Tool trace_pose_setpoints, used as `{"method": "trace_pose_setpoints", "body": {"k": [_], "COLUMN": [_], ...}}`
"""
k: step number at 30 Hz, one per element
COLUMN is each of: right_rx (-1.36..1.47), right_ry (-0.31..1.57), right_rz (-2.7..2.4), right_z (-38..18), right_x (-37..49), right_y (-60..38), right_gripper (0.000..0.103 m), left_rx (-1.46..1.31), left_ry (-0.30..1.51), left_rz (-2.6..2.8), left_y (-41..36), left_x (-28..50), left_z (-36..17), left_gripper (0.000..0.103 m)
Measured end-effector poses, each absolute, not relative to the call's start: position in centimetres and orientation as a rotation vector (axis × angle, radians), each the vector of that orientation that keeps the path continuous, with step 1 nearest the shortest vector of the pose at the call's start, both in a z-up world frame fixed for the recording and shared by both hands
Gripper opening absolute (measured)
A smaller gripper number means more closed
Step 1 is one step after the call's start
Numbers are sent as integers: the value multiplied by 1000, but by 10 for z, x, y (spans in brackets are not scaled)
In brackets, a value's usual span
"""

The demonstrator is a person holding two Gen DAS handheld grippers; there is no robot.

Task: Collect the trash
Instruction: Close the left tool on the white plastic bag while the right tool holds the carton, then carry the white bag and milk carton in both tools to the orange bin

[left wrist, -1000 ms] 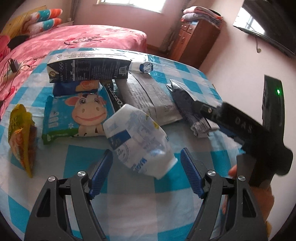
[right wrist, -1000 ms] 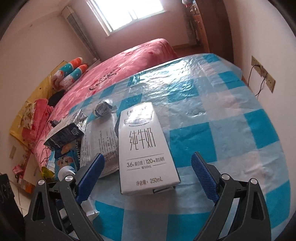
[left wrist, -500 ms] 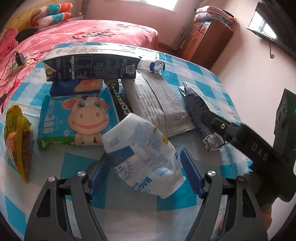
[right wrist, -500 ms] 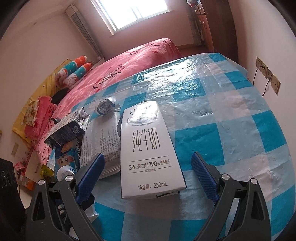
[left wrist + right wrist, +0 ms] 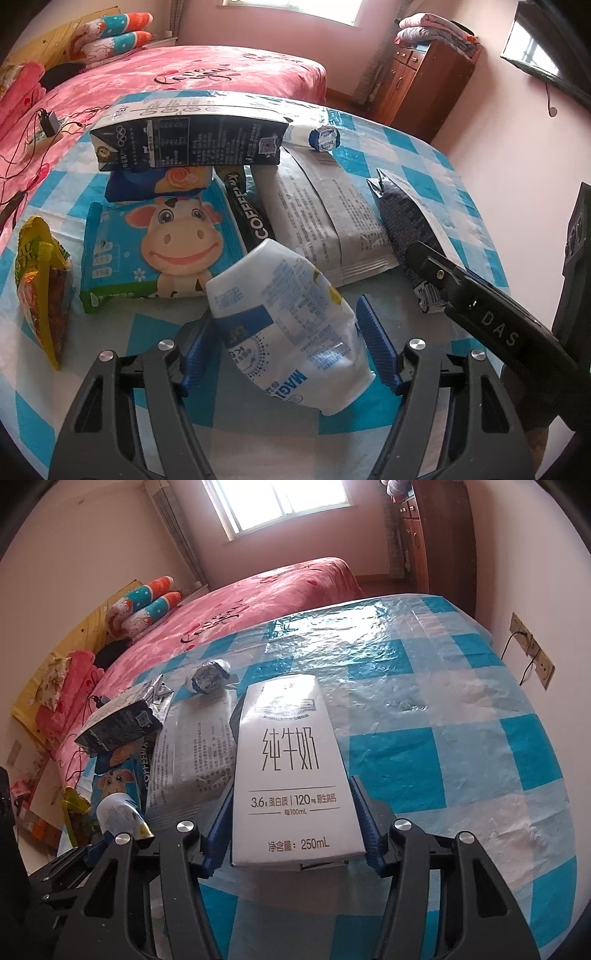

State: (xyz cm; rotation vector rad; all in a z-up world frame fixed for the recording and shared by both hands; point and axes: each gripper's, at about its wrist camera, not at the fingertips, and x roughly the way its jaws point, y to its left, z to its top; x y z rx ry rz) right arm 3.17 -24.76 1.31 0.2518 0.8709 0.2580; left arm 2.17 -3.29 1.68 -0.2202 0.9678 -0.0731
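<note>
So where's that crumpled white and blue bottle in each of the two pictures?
Left wrist view: the bottle sits low in the centre, between the left tongs.
Right wrist view: only its rounded end shows, at lower left, beside the milk carton.
Shared landmark: the cow packet, just behind the bottle in both.

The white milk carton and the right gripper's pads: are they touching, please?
Touching. The right wrist view shows both blue pads against the sides of the milk carton, with the jaws closing and no gap visible.

Two close, downward wrist views, both over the checkered table
</note>
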Motion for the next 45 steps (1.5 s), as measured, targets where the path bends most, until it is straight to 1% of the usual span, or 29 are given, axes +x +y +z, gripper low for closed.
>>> {"method": "trace_pose_setpoints", "body": {"k": [10, 27, 34, 45], "right_rx": [328, 448, 570, 620], "right_ry": [864, 844, 859, 879], "right_rz": [353, 473, 562, 682], "right_z": [14, 19, 21, 35], "right_x": [27, 6, -4, -27], "right_y": [-251, -252, -252, -216], "right_gripper": [56, 56, 56, 56], "left_rx": [-256, -256, -266, -287], "left_ry": [950, 885, 861, 833], "left_rz": [-99, -156, -169, -157], "left_y": [-16, 22, 38, 74], "left_x": [7, -37, -51, -76], "left_z": [19, 37, 46, 50], "left_gripper": [72, 72, 72, 72]}}
